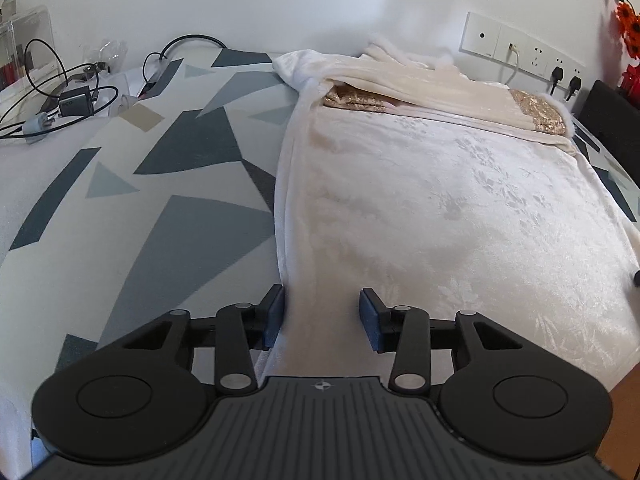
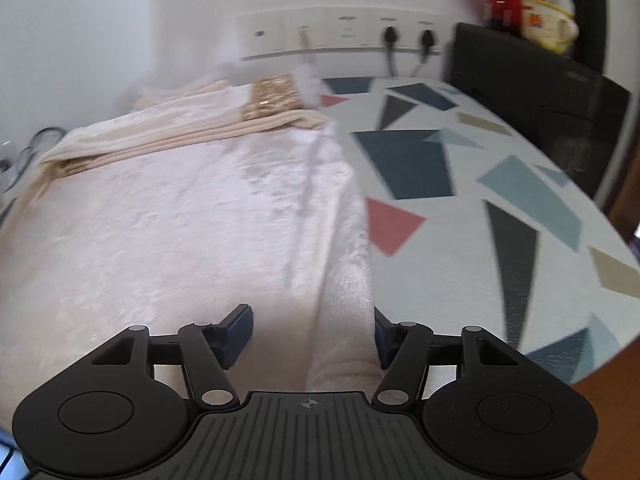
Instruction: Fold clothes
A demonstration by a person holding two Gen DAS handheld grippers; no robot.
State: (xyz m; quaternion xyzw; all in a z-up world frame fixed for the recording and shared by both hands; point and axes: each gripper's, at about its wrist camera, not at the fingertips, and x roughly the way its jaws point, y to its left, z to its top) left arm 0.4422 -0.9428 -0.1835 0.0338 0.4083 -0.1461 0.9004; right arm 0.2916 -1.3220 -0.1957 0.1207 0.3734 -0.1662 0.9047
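One cream garment (image 1: 440, 208), two spread grippers (image 1: 322, 316) (image 2: 312, 332), perhaps two plugs (image 2: 408, 36)

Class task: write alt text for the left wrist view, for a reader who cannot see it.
The open left gripper straddles the near left edge of a cream garment spread flat on a geometric-patterned tablecloth. Its far end is folded over, showing gold sequins; cables lie far left.

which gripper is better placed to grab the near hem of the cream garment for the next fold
About equal. The left gripper and right gripper are both open, each straddling a near edge of the cream garment, left and right corners. Use both together.
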